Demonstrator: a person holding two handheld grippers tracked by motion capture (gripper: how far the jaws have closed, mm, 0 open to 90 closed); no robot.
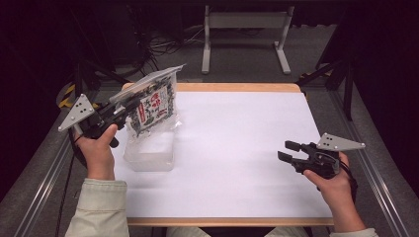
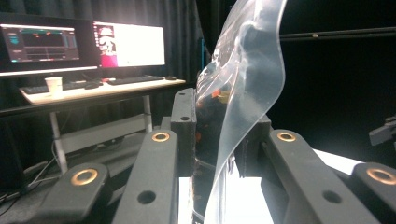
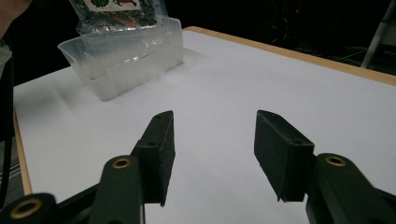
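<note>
So we've got the left gripper [image 1: 129, 106] clamped on the snack bag [image 1: 154, 102], hanging it over the clear tub [image 1: 149, 154] on the counter's [image 1: 237, 163] left side, right gripper [image 1: 289, 151] idling open, and next we probably lower it straight in.

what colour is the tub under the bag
Clear, see-through plastic with a slightly frosted look: the tub shows best in the right gripper view, under the bag.

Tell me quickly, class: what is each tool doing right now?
Left tool: closed on the clear snack bag, held above the clear plastic container.
Right tool: open, holding nothing, over the white table.
</note>
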